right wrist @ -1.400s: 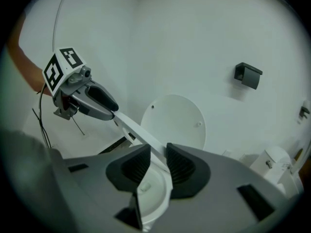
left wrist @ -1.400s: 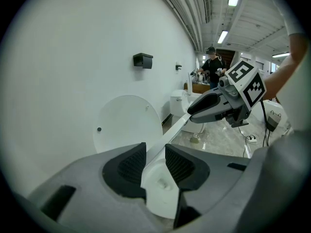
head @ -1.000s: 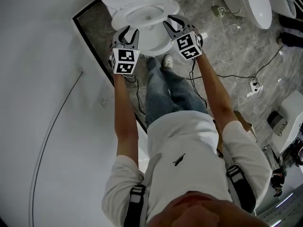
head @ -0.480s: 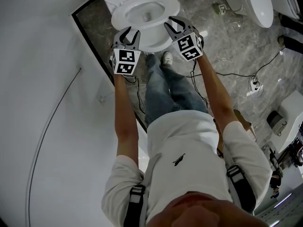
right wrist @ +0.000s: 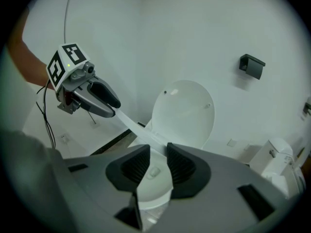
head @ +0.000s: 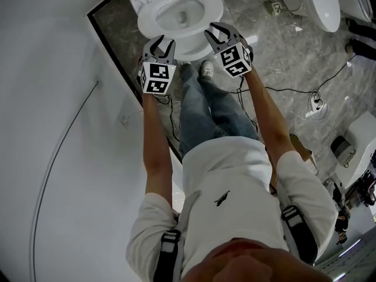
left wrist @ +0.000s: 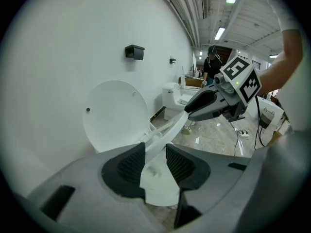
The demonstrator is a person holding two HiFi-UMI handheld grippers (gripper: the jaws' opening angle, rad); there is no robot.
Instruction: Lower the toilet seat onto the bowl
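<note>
On my far left is the white wall [head: 53, 98], with a thin cable [head: 59, 157] curving down it. Next comes the left gripper [head: 160, 40], angled down at the toilet. Its jaws have just been opening and stand at their widest, with the left side of the toilet seat [head: 148, 17] between them. In the left gripper view the rim fills the gap at the tips, so I read the pads as lying against it on both sides.

The seat itself is tipped forward, away from the lid [left wrist: 114, 113], which stands upright against the wall. It hangs over the bowl [head: 179, 13]. Whether it is touching the bowl rim I cannot tell from here. Seen edge-on, it runs as a pale band from one gripper to the other.

Below the bowl's front I see the person's shoe [head: 207, 72] on the dark marble floor [head: 276, 51].

The right gripper [head: 214, 29] takes the seat's right side. In its own view the jaws are narrow, closed onto the rim, which passes between the ribbed pads [right wrist: 181, 166].

Further right, black leads [head: 317, 104] trail across the floor, and another toilet [head: 320, 4] stands at the top right corner.
</note>
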